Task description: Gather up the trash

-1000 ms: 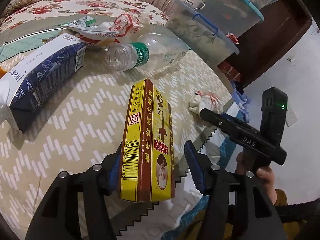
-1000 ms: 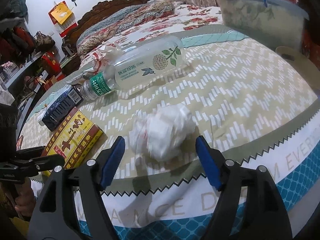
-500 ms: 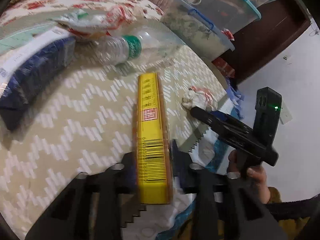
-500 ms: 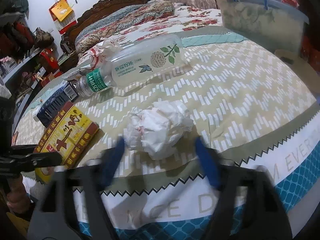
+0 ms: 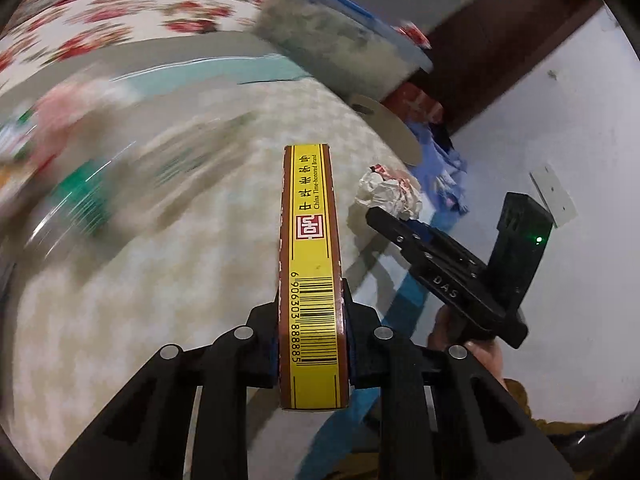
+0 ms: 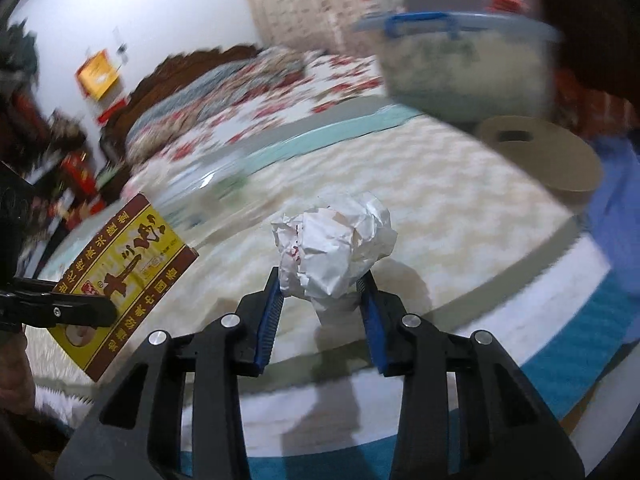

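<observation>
My left gripper (image 5: 312,340) is shut on a yellow and brown carton box (image 5: 311,264), held edge-up above the bed. The same box shows at the left of the right wrist view (image 6: 128,276), with the left gripper's fingers (image 6: 60,312) on it. My right gripper (image 6: 320,300) is shut on a crumpled white paper ball (image 6: 334,248), lifted off the bedspread. The ball (image 5: 388,194) and the right gripper (image 5: 400,224) also show in the left wrist view. A clear bottle with a green label (image 5: 80,200) lies blurred on the bed.
A zigzag-patterned bedspread (image 6: 460,208) covers the bed, with a floral quilt (image 6: 260,96) behind. Clear storage bins with blue handles (image 6: 460,64) stand at the far right. A round tan disc with a hole (image 6: 540,156) lies at the bed's edge. More blurred trash (image 5: 60,108) lies far left.
Both grippers closed, the left on the box and the right on the paper ball, then lifted them off the bed. Both views swung to the right and blurred.
</observation>
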